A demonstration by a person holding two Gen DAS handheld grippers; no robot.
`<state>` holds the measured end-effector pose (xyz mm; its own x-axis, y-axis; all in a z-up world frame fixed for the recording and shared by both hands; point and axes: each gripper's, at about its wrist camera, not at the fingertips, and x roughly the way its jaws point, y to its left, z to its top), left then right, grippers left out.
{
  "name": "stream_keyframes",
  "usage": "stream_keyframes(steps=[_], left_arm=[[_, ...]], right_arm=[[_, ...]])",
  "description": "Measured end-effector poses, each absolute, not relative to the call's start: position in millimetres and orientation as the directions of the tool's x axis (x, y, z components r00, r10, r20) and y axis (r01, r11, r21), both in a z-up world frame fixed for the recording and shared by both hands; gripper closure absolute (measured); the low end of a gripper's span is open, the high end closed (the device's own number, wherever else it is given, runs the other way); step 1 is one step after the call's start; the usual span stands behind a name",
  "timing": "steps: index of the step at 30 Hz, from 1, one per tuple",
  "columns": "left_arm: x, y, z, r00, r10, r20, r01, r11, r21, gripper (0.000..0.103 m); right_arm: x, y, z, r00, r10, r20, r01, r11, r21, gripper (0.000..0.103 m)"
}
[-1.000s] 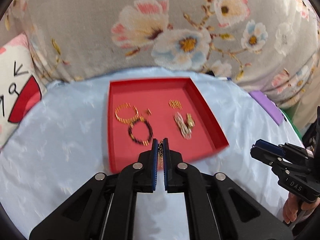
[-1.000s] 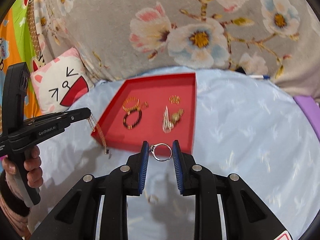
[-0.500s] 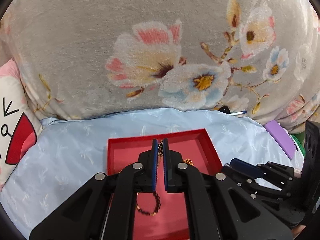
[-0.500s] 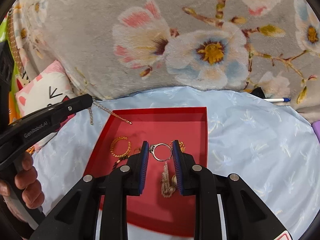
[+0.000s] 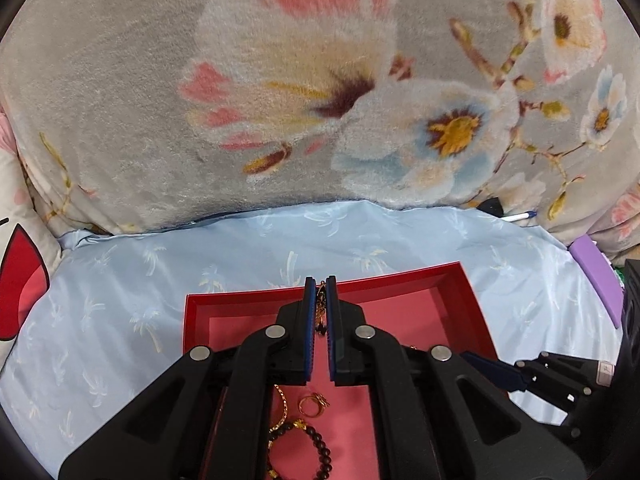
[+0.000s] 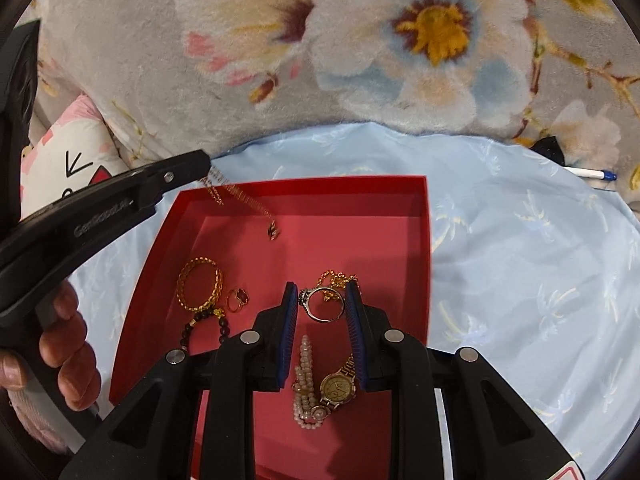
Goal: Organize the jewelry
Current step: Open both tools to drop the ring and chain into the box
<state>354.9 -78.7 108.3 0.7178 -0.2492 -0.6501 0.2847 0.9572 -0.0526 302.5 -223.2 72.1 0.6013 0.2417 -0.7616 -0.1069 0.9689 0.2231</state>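
Now both tools have moved in over the tray, where a second ago they hung back over the blue cloth.

In the right wrist view, the right gripper (image 6: pixel 322 302) is partly closed on a thin silver ring with a small stone (image 6: pixel 321 304). The ring sits between the blue pads (image 6: pixel 289 320), touching both, right above the shallow red square tray (image 6: pixel 424 236).

The left gripper (image 5: pixel 320 292) is squeezed almost shut on a thin gold chain necklace (image 6: pixel 240 200). From the right wrist view, the chain hangs from its tip at about 10 o'clock, and its little pendant dangles over the far part of the tray floor.

Below the ring lie a gold watch (image 6: pixel 338 386) and a white pearl strand (image 6: pixel 306 384), at about 6 o'clock. At 9 o'clock sit a gold chain bracelet (image 6: pixel 200 284), a small gold ring with a red stone (image 6: pixel 239 299) and a dark bead bracelet (image 6: pixel 206 326).

The tray rests on a pale blue cloth with palm prints (image 6: pixel 520 260).

I think both pieces can be let go soon. The far end of the tray looks bare, so the chain could go there without tangling.
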Motion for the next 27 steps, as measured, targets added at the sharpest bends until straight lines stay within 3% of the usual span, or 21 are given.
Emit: stream_keyframes(steps=[6, 13, 17, 27], left_arm=[[361.5, -76.4, 93.6, 0.731, -0.186, -0.656, 0.240, 0.971, -0.008, 0.098], [355.5, -69.2, 94.1, 0.743, -0.185, -0.643, 0.230, 0.973, -0.015, 0.097], [352.2, -67.4, 95.6, 0.740, -0.192, -0.644, 0.230, 0.973, -0.027, 0.091], [336.5, -57.9, 96.5, 0.743, -0.194, -0.641, 0.229, 0.973, -0.029, 0.090]], right_arm=[[306.4, -214.2, 57.9, 0.576, 0.240, -0.782, -0.116, 0.970, 0.212, 0.080], [305.6, -216.0, 57.0, 0.582, 0.236, -0.778, -0.104, 0.971, 0.217, 0.079], [305.9, -216.9, 56.5, 0.579, 0.241, -0.779, -0.105, 0.969, 0.222, 0.078], [285.1, -230.3, 64.6, 0.621, 0.240, -0.746, -0.115, 0.969, 0.217, 0.076]])
